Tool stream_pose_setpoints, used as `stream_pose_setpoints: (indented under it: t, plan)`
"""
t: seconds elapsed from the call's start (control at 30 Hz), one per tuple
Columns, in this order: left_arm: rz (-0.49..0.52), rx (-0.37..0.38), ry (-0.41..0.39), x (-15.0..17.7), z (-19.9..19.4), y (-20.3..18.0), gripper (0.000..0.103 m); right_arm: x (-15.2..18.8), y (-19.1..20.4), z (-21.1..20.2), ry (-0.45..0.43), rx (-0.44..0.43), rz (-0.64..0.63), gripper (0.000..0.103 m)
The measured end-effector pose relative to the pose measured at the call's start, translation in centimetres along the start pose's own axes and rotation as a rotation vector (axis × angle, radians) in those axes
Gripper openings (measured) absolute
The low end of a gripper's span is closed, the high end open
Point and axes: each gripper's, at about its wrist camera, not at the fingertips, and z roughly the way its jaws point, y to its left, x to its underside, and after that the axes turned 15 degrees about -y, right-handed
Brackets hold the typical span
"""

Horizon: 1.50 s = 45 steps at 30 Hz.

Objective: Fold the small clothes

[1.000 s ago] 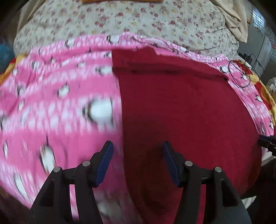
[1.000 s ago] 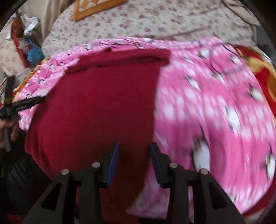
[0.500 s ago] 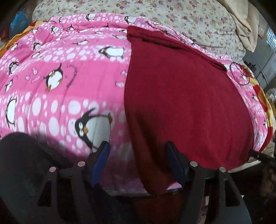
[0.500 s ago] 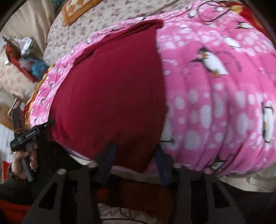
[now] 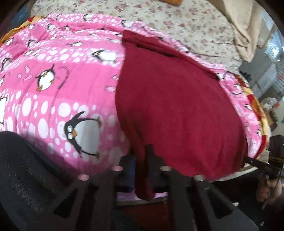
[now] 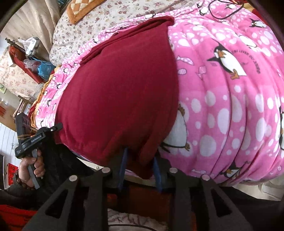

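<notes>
A dark red garment (image 5: pixel 177 106) (image 6: pixel 120 92) lies flat on a pink penguin blanket (image 5: pixel 62 80) (image 6: pixel 230 106), its near hem hanging over the bed's front edge. My left gripper (image 5: pixel 142 154) is shut on the garment's near left corner, with a fold of cloth pinched between the jaws. My right gripper (image 6: pixel 140 160) is shut on the near right corner, red cloth bunched between its blue pads (image 6: pixel 157 167). Each gripper also shows in the other view, at the opposite hem corner: the right gripper (image 5: pixel 246 159) and the left gripper (image 6: pixel 59 126), held by a hand (image 6: pixel 32 165).
A floral sheet (image 5: pixel 177 23) covers the bed beyond the blanket, with a beige cloth (image 5: pixel 248 26) and an orange cushion (image 6: pixel 83 10) at the back. A black cable (image 6: pixel 223 10) lies on the blanket's far part. A cluttered red shelf (image 6: pixel 32 58) stands beside the bed.
Both grippers dropped toward the bed's front edge and came to the garment's near hem. Their jaws stood open earlier and have closed on the two hem corners.
</notes>
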Motion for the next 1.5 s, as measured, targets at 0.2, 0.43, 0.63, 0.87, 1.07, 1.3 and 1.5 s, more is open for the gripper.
stream_pose_setpoints:
  t: [0.2, 0.43, 0.63, 0.87, 1.07, 1.3, 1.5]
  plan:
    - [0.063, 0.105, -0.132, -2.4, -5.3, -1.5, 0.0, -1.8, 4.2, -6.9, -0.256, -0.162, -0.152, 0.005]
    - [0.065, 0.221, -0.268, -5.2, -13.0, -2.5, 0.0, -3.6, 6.3, -16.2, -0.482, -0.256, -0.217, 0.005]
    - [0.066, 0.206, -0.317, -8.3, -12.4, -3.1, 0.0, -7.1, 6.2, -17.2, -0.515, -0.216, -0.249, 0.005]
    - [-0.037, 0.131, -0.27, -14.6, -3.8, -2.1, 0.0, -14.4, 5.1, -10.6, -0.515, -0.128, -0.207, 0.005]
    - [-0.075, 0.032, -0.232, -20.5, 5.9, -1.1, 0.0, -21.6, 1.8, -0.8, -0.449, 0.012, -0.086, 0.005]
    - [-0.034, -0.091, -0.207, -22.4, 15.6, -0.2, 0.0, -25.4, -1.4, 8.9, -0.391, 0.141, -0.023, 0.005]
    - [-0.043, -0.152, -0.105, -20.7, 21.4, 1.2, 0.0, -24.8, -4.8, 14.4, -0.289, 0.206, 0.086, 0.007]
